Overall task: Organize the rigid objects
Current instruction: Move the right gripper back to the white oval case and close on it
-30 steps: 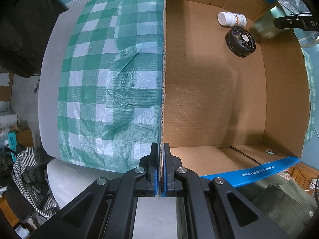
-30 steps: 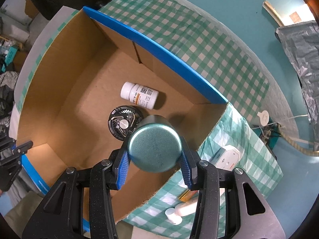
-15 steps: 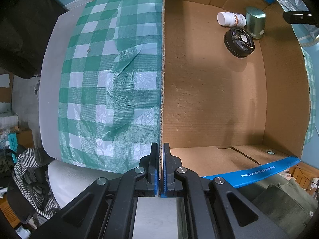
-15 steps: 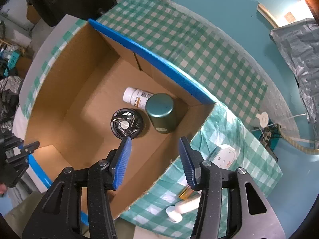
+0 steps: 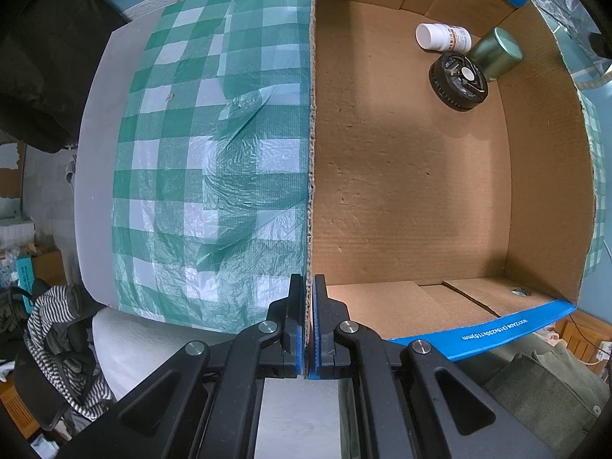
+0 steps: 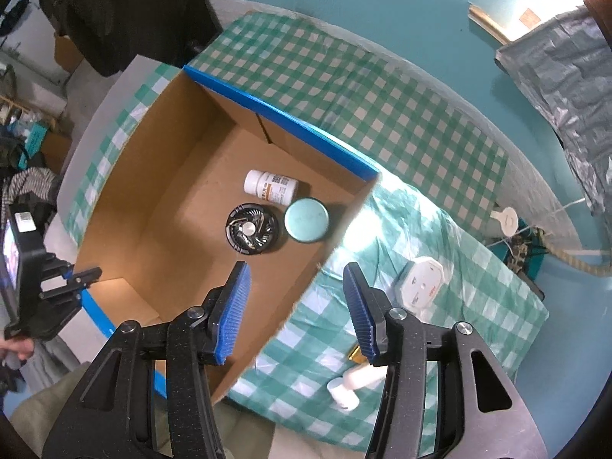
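An open cardboard box [image 6: 153, 176] [image 5: 401, 191] lies on a green checked tablecloth [image 6: 382, 114]. In its far corner are a white pill bottle [image 6: 271, 187] [image 5: 443, 37] on its side, a black round fan [image 6: 251, 228] [image 5: 458, 80] and an upright green tin [image 6: 306, 220] [image 5: 495, 53]. My right gripper [image 6: 295, 266] hangs open above the box's right wall, well over the tin, with nothing between its blue pads. My left gripper [image 5: 309, 283] is shut on the top edge of the box's left wall, and it shows at the left of the right wrist view [image 6: 88, 273].
On the cloth right of the box lie a white octagonal device [image 6: 419, 281], a white bottle [image 6: 352, 382] on its side and a small gold item [image 6: 357, 354]. Striped clothing [image 5: 57, 329] and clutter sit beyond the table's near left edge.
The right gripper let go of the green tin, which now stands in the box beside the fan and bottle, then rose and drifted over the box's right wall. The left gripper stayed clamped.
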`<state>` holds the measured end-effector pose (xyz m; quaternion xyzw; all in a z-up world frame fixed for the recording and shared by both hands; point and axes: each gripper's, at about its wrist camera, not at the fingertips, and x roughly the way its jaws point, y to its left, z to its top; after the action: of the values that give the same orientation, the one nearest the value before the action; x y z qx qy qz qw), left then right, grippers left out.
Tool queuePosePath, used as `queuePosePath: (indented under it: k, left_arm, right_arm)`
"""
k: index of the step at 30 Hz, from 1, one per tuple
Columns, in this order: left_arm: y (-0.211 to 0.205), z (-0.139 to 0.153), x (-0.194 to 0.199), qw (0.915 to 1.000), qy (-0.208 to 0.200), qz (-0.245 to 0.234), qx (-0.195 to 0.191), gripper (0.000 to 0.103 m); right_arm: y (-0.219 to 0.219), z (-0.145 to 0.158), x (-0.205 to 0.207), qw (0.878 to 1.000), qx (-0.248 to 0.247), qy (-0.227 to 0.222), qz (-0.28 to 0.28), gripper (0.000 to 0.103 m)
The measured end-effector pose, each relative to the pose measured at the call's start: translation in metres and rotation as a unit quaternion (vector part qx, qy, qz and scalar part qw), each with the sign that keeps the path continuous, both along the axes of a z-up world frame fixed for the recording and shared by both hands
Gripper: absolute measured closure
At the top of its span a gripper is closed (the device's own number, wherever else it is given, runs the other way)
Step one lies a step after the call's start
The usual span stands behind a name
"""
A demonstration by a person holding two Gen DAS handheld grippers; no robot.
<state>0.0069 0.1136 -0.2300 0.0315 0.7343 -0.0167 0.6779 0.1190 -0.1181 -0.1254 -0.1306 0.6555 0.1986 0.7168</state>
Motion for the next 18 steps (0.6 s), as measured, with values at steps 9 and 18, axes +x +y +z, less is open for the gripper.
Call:
queuePosePath:
  k: [9, 18]
  left_arm:
    - [0.0, 0.002, 0.001, 1.0, 0.001, 0.001, -0.001, 0.099]
    - [0.002, 0.002, 0.0, 1.0, 0.0, 0.002, 0.0, 0.099]
  right_arm:
    - [-0.036, 0.016, -0.012, 0.999, 0.006, -0.014, -0.044, 0.048]
    - [-0.087, -0.001, -0.026, 0.995, -0.008, 0.002, -0.103, 0.046]
